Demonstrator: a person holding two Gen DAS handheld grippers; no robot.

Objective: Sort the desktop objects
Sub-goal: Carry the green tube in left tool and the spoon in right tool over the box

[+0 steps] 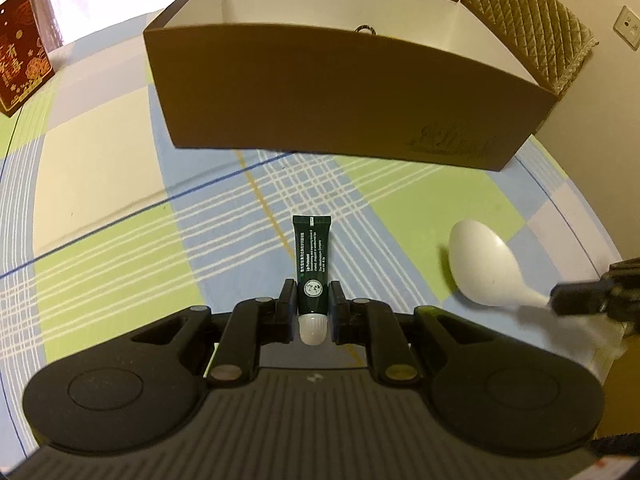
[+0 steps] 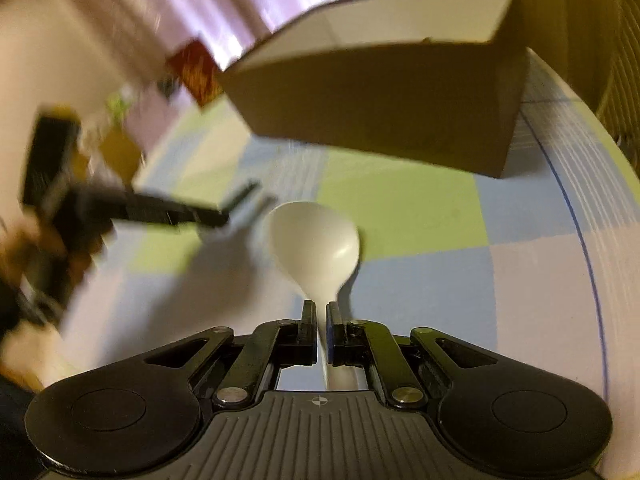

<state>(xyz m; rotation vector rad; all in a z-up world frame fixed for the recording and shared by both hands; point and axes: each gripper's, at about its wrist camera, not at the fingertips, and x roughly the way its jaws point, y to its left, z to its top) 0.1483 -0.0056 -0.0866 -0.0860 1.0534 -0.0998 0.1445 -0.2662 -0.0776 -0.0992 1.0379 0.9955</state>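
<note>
Both grippers loaded, facing the open box. The left gripper [image 1: 313, 300] is clenched on a dark green lip-balm tube [image 1: 311, 258], gripped near its white cap [image 1: 312, 330], the tube's crimped end pointing forward toward the brown cardboard box [image 1: 340, 100]. The right gripper [image 2: 321, 312] is clamped on the handle of a white plastic spoon [image 2: 316, 246], bowl forward; in the left wrist view the same spoon [image 1: 486, 268] appears at the right, near the table's right edge. The box stands toward the far edge of the checked tablecloth [image 1: 100, 160], open at the top, white inside; a small ringed item [image 1: 365, 30] just shows above its near wall, possibly something already sorted, though too little is visible to tell. The right wrist view is motion-blurred. Judged progress: both objects are grasped and seem lifted; carrying them over the box wall and releasing them inside remains. A red printed carton [image 1: 22, 52] stands at the far left corner.
</note>
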